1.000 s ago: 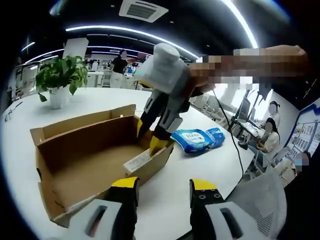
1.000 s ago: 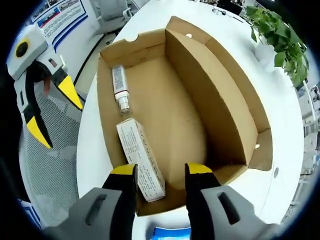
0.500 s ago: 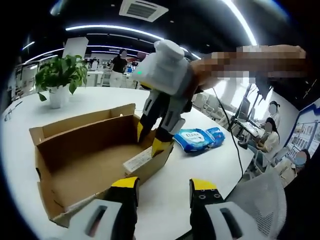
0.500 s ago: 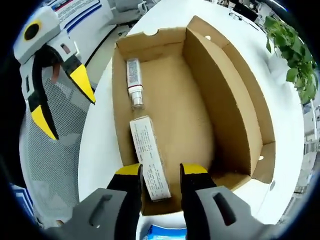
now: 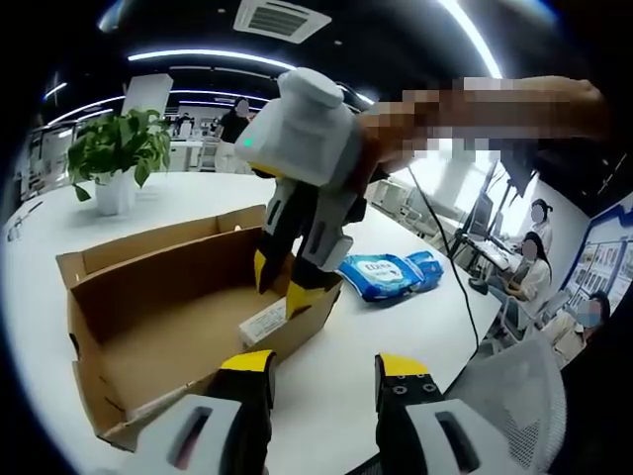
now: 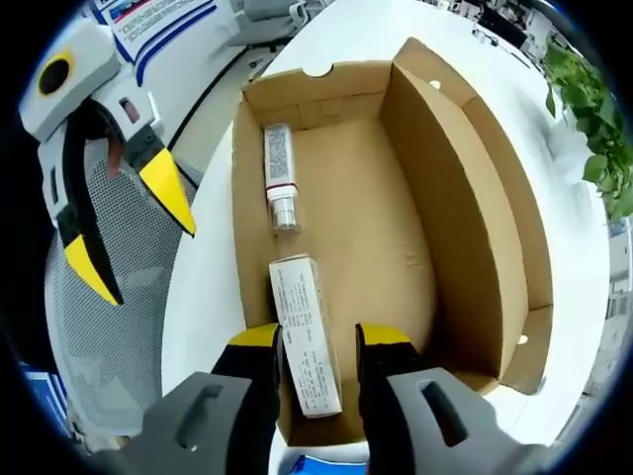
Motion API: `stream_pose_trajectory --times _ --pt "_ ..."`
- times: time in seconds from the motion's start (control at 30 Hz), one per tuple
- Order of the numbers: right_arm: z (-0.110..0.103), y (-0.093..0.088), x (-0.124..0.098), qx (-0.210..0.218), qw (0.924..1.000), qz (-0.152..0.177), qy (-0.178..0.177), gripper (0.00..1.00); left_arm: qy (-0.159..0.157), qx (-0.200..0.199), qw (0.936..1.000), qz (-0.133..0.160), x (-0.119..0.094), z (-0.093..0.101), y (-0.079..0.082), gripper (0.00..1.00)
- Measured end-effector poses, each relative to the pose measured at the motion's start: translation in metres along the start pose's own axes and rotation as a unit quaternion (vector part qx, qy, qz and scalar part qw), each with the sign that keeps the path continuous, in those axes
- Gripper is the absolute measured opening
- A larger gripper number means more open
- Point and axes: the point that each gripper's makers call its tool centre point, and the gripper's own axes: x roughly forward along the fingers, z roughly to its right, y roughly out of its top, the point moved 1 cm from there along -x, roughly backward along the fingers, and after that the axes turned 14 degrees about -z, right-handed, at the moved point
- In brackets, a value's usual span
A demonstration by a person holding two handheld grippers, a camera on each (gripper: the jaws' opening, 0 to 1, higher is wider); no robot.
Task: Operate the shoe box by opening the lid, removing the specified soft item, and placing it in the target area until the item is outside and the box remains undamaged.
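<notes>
Straddling carton [image 6: 309, 348] in box [image 6: 465, 218] with right gripper [image 6: 318, 341] spread, hovering left gripper [image 5: 324, 366] spread over table [image 5: 336, 356], wipes [image 5: 386, 274] lying outside.

The yellow-tipped grey right gripper [image 5: 278, 282] points steeply down, its jaws narrowly parted. The matching left gripper [image 6: 131, 230] hangs off to its side, jaws spread wide.

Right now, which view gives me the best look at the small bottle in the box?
The right gripper view: it looks down into the open shoe box at the bottle lying beyond the long carton. In the left gripper view I cannot make out the bottle.
</notes>
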Motion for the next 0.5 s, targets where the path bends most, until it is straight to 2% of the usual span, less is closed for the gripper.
stream_pose_trajectory --times 0.1,0.23,0.5 --pt "0.0 -0.001 -0.001 -0.008 0.9999 0.002 -0.007 0.26 -0.001 0.003 1.0 -0.003 0.001 0.001 0.0 0.4" --pt "0.009 -0.004 -0.003 0.025 0.9993 0.015 -0.024 0.32 -0.002 0.005 1.0 -0.005 0.002 0.001 -0.001 0.4" --pt "0.008 -0.008 -0.003 0.064 0.9973 0.026 -0.025 0.29 -0.006 0.007 0.9999 -0.004 0.001 0.003 -0.001 0.4"
